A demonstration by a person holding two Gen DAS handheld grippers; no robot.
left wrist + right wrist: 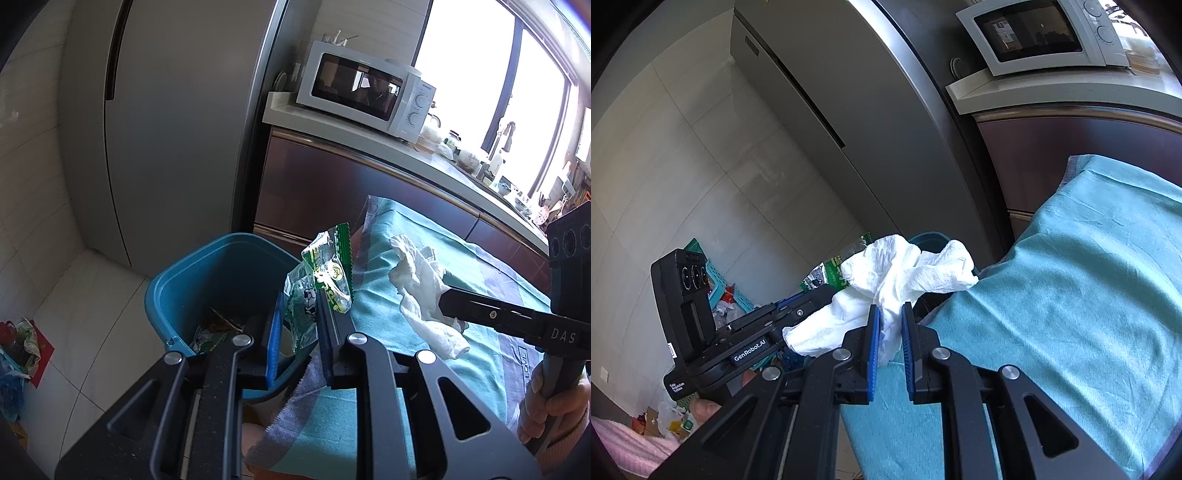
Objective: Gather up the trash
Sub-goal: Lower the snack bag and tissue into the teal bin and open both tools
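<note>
Bench nearly cleared: left tool (pixel 301 325) clamps the green wrapper (pixel 325 275) beside the blue bin (pixel 221 273), right tool (pixel 889 332) clamps crumpled tissue (pixel 897 273); both await dropping onto scraps already binned.
</note>
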